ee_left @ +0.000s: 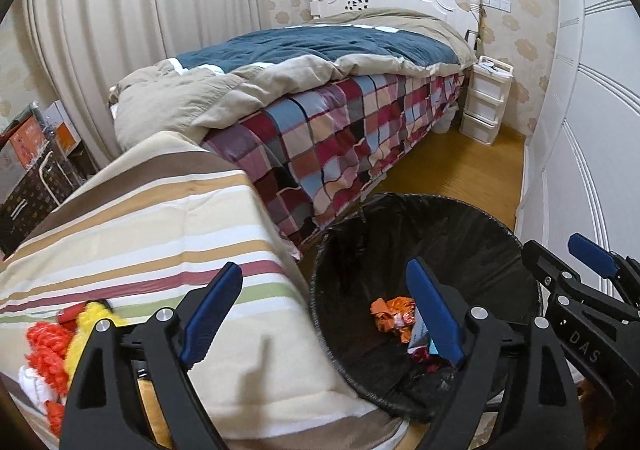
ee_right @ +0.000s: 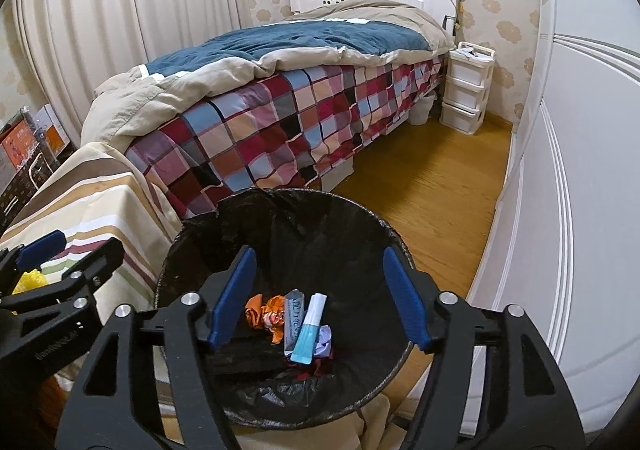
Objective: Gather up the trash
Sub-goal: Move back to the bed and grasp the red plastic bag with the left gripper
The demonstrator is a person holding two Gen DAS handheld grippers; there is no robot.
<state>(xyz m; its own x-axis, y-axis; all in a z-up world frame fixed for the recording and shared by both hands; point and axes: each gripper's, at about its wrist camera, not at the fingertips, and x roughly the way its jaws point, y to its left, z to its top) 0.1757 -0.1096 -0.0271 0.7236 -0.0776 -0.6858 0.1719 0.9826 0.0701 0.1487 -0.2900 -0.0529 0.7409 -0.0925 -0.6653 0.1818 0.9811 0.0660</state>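
Observation:
A round bin with a black liner (ee_left: 440, 234) stands on the floor beside the striped cover; the right wrist view looks straight into this bin (ee_right: 300, 218). At its bottom lie a crumpled orange wrapper (ee_right: 264, 310), a grey packet (ee_right: 291, 318), a blue-and-white packet (ee_right: 310, 330) and a purple crumple (ee_right: 325, 340). The orange wrapper (ee_left: 390, 314) also shows in the left wrist view. My left gripper (ee_left: 324, 290) hangs open at the bin's left rim, with nothing between its pads. My right gripper (ee_right: 319, 262) is open above the bin's middle, also empty.
A striped cloth (ee_left: 160, 218) covers a low surface left of the bin, with yellow, orange and white fluffy items (ee_left: 60, 346) on it. Behind stands a bed with a checked sheet (ee_right: 280, 130), a white drawer unit (ee_right: 464, 90), wood floor (ee_right: 432, 186) and a white wardrobe front (ee_right: 580, 210).

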